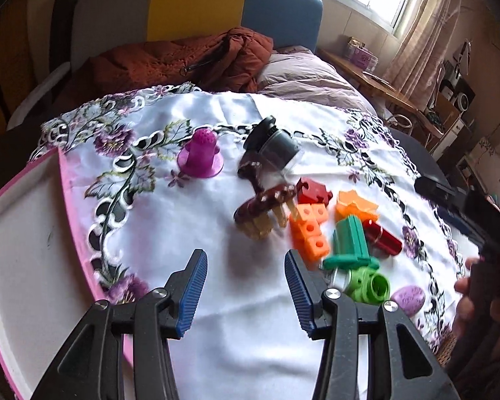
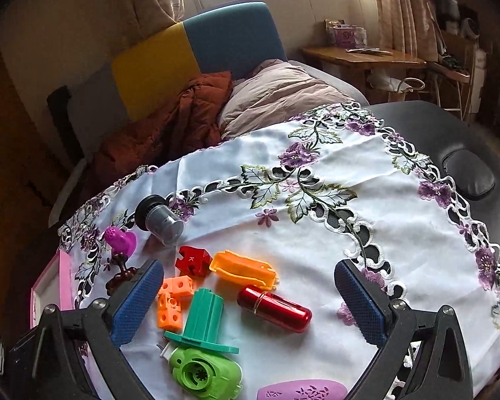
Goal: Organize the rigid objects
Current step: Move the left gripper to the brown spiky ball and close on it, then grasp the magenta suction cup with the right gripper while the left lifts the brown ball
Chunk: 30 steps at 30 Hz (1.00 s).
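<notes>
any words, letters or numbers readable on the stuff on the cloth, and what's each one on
"K": a small pale letter on the red puzzle-shaped block, read in the right wrist view.
Purple oval piece: pale marks that look like a leaf pattern, not letters; in the left wrist view they blur.
Purple box on the wooden desk: its print is too small to read.
Nothing else carries legible text.
</notes>
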Each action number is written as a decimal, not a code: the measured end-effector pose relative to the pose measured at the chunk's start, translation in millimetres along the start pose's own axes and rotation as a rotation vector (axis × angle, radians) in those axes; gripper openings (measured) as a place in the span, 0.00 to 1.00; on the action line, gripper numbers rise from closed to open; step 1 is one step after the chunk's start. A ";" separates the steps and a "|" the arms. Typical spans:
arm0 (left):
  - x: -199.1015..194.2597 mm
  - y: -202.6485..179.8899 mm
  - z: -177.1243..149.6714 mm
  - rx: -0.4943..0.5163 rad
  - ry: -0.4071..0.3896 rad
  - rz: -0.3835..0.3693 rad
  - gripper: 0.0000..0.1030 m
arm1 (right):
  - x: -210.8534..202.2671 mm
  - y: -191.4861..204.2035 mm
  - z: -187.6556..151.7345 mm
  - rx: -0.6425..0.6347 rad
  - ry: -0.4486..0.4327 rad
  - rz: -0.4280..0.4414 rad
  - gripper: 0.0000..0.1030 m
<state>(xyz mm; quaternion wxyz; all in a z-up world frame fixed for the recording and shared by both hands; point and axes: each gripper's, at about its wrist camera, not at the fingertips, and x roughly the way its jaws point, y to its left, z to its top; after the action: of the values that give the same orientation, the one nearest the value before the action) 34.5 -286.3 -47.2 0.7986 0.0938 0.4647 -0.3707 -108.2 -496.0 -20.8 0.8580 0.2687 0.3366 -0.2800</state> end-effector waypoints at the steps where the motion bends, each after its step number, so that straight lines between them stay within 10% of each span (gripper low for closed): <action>1: 3.6 -2.3 5.5 0.001 -0.002 -0.008 0.47 | 0.7 0.4 0.2 -0.003 0.002 -0.004 1.00; 16: 69.5 -17.4 45.9 -0.008 0.058 -0.027 0.66 | 4.2 -6.0 3.4 0.021 0.005 -0.013 1.00; 30: 46.9 7.6 9.8 0.002 0.001 -0.071 0.43 | 10.0 1.8 -0.4 -0.032 0.026 -0.031 0.99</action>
<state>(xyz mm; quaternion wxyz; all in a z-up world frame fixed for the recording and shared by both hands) 59.9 -309.4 -81.3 0.7849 0.0782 0.4676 -0.3990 -101.0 -497.5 -27.8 0.8532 0.2533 0.3563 -0.2845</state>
